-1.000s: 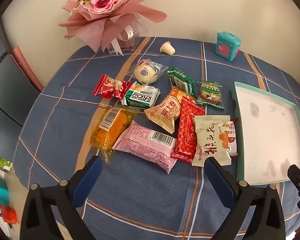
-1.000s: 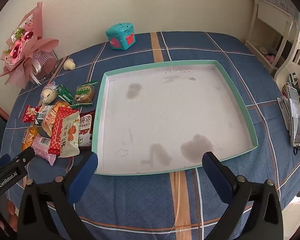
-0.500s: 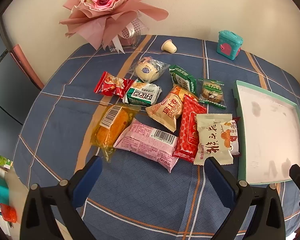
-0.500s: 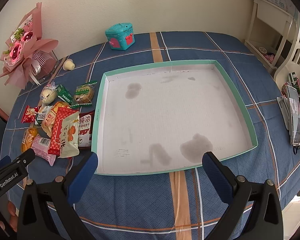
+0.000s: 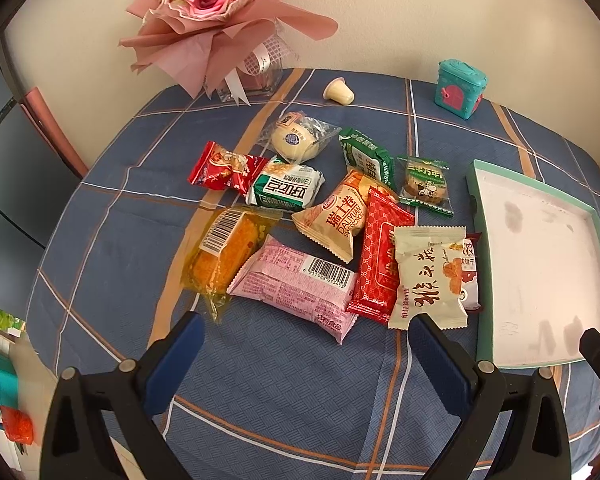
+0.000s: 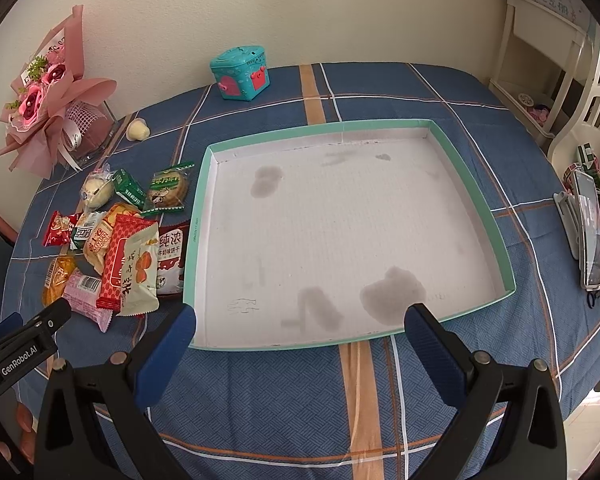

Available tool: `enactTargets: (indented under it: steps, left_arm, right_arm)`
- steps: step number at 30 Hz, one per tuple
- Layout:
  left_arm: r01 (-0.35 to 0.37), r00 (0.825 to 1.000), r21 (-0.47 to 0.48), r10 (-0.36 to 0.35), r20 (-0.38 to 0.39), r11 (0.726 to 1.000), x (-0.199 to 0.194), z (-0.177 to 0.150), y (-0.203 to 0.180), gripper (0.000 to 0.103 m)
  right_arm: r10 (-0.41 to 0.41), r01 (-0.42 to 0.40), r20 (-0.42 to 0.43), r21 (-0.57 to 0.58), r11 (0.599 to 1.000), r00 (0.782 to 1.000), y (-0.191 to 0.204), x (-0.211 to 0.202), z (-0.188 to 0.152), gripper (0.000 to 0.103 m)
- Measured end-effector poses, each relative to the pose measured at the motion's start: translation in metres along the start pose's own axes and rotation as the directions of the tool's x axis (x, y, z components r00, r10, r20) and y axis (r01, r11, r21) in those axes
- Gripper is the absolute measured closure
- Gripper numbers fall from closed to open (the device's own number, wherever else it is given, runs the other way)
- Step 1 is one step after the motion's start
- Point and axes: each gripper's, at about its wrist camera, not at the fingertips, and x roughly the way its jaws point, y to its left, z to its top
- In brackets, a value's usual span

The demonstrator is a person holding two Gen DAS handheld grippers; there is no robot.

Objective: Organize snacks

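- On the blue plaid tablecloth (image 5: 100,248), wrapped snack packets (image 5: 324,232) lie clustered beside my shallow teal-rimmed white tray (image 6: 472,184).
- My left gripper (image 5: 306,332) and right gripper (image 6: 300,320) hover wide apart, holding nothing.

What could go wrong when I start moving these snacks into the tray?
1. The snacks overlap: the cream packet lies on the red packet and a dark one, so grabbing one may drag its neighbours.
2. The pink packet lies flat on the cloth; open jaws coming down could pinch the tablecloth instead.
3. The tray has a raised rim close beside the pile; a low-carried packet might catch it.
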Motion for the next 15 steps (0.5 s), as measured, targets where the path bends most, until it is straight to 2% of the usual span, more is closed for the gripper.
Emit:
enactTargets:
  steps: [15]
  left_arm:
    - [-0.001,1.000,0.000,0.001,-0.006,1.000,0.0015,-0.0001,0.0001,0.000]
  right_arm:
    - [0.000,0.000,-0.002,0.003,1.000,1.000,0.0000,-0.0003,-0.0004,0.000]
